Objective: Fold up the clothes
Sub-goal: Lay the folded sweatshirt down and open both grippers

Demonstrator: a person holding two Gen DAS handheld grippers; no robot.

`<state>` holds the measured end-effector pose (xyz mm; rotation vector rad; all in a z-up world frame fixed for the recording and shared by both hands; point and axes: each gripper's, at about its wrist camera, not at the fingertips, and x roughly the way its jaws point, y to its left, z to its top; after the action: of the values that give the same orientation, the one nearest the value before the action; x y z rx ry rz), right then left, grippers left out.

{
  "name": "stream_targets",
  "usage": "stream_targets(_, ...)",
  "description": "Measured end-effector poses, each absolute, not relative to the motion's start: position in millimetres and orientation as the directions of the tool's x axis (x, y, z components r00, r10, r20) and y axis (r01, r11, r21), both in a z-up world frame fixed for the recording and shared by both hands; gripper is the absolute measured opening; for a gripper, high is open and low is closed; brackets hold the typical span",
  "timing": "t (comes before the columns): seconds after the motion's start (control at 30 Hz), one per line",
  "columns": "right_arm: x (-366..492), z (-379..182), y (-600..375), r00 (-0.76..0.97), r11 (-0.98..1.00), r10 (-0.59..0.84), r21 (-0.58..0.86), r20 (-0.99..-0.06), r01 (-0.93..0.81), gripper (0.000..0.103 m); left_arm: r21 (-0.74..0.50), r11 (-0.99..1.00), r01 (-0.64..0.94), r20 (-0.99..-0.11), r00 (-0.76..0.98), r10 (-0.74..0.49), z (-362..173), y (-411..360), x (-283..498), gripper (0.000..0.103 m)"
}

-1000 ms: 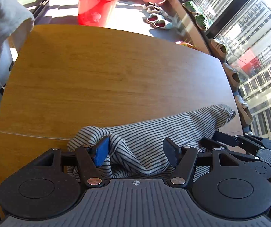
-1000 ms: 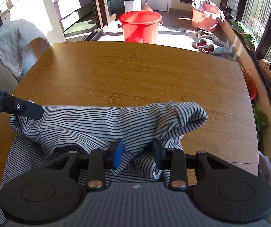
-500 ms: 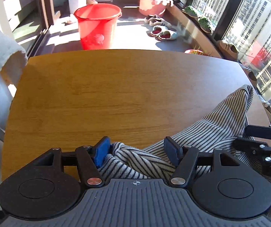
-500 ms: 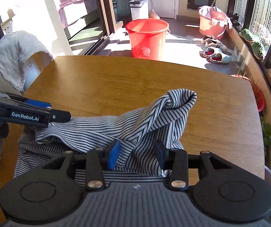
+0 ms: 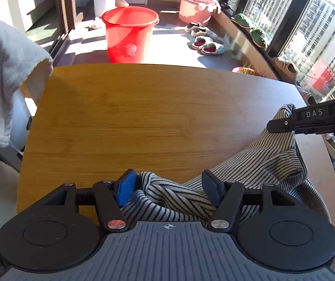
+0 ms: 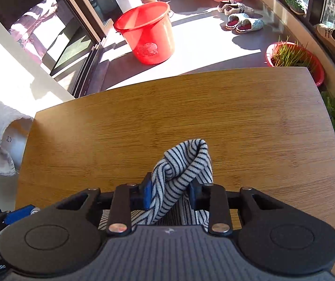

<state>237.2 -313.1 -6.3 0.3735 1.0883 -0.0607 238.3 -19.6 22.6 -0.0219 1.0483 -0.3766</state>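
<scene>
A grey-and-navy striped garment (image 5: pixel 261 161) lies bunched at the near right of the wooden table (image 5: pixel 144 117). My left gripper (image 5: pixel 167 185) stands wide with its jaws opening; a loose fold of the garment lies between the pads. My right gripper (image 6: pixel 170 193) has its jaws closing on a raised fold of the garment (image 6: pixel 184 161), which is pinched between the pads above the table (image 6: pixel 191 107). In the left wrist view the right gripper (image 5: pixel 282 125) holds the garment's far end up at the right. The left gripper (image 6: pixel 15 213) shows at the bottom left of the right wrist view.
A white towel (image 5: pixel 1 70) hangs over a chair at the table's left. On the floor beyond the table stand a red bucket (image 5: pixel 128 39), a pink basin (image 5: pixel 196 7) and slippers (image 5: pixel 205 45). A red planter (image 6: pixel 294 58) sits by the table's far right corner.
The right gripper closed on a fold, lifted it and moved right while rolling. The garment went from spread across the table to bunched at the right. The left gripper's jaws widened slightly.
</scene>
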Motion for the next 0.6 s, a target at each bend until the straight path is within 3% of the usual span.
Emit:
stream_targets(0.07,227,-3,-305,0.482,0.951,0.123,0.243,-0.868,0.194,0.025,-0.255,0.953,0.166,-0.848,0.435,-0.302,32,4,243,0.087)
stream_targets(0.17,215,1,-296,0.492,0.963,0.109,0.214,-0.864,0.162,0.025,-0.327,0.944,0.049,-0.88,0.348,-0.323,23,18,258,0.09)
stream_targets(0.3,209,0,-296,0.494,0.958,0.111,0.226,-0.863,0.178,0.024,-0.315,0.949,-0.015,-0.922,0.243,-0.302,-5,5,277,0.093)
stream_targets(0.33,210,-1,-300,0.493,0.951,0.122,0.243,-0.862,0.19,0.024,-0.309,0.951,-0.022,-0.927,0.23,-0.296,-11,2,281,0.089)
stream_targets(0.37,211,-2,-304,0.492,0.944,0.132,0.26,-0.86,0.202,0.024,-0.308,0.951,-0.029,-0.93,0.219,-0.295,-17,0,285,0.075)
stream_targets(0.43,217,-3,-311,0.498,0.925,0.16,0.305,-0.852,0.226,0.022,-0.317,0.948,-0.011,-0.926,0.217,-0.308,-21,-6,295,0.062)
stream_targets(0.47,222,-2,-316,0.507,0.914,0.173,0.329,-0.844,0.236,0.021,-0.331,0.943,0.027,-0.917,0.229,-0.328,-19,-9,301,0.042)
stream_targets(0.6,238,17,-334,0.593,0.897,0.173,0.374,-0.787,0.236,0.02,-0.344,0.925,0.16,-0.845,0.376,-0.38,23,-14,322,0.03)
